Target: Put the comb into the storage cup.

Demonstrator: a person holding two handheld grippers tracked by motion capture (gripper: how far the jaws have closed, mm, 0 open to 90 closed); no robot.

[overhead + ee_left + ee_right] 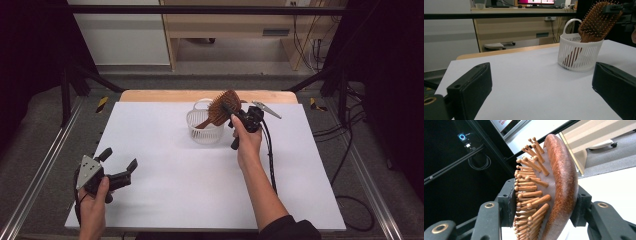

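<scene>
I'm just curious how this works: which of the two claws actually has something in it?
The right claw, at the white basket. Its jaws sit either side of the wooden hairbrush head, whose handle stands in the basket. The left claw is open over bare table.

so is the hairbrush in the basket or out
In. The hairbrush stands handle-down inside the white basket, leaning, its head above the rim between the right gripper jaws.

One camera looks down on my counter (165, 200) from above; my left jaws' camera looks low across it; my right's sits close against the hairbrush (559, 185), shared by all.
</scene>
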